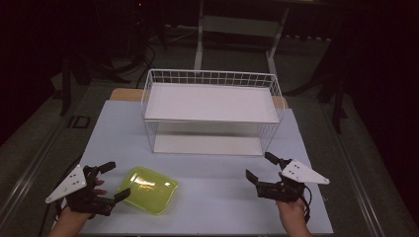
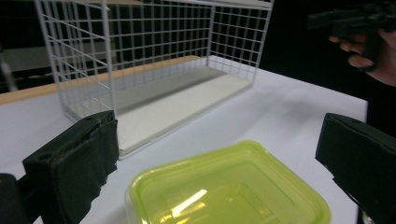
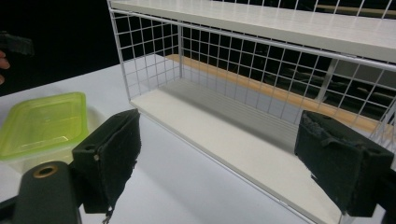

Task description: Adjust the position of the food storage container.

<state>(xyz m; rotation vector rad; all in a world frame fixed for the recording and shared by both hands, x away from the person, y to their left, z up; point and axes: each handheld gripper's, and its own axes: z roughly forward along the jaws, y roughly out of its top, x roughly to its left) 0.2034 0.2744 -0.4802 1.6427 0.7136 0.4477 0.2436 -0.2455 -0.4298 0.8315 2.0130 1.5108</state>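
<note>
Pale-blue table [image 1: 212, 197] w/ wire rack [image 1: 212, 79], dim room; both tongs [image 1: 111, 182] [image 1: 262, 168] apart, nr green tub [image 1: 148, 190].

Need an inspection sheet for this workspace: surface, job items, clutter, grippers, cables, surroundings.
Surface: pale table, mostly bare.
Job's things: yellow-green container at front left, lying flat; white wire rack with two shelves at the back, both shelves empty.
Clutter: nothing seen.
Grippers: left gripper open, jaws either side of the container's near edge, not touching; right gripper open, empty, facing the rack.
Cables: dark cable behind the right gripper.
Surroundings: dim room, white frame legs behind the table.
</note>
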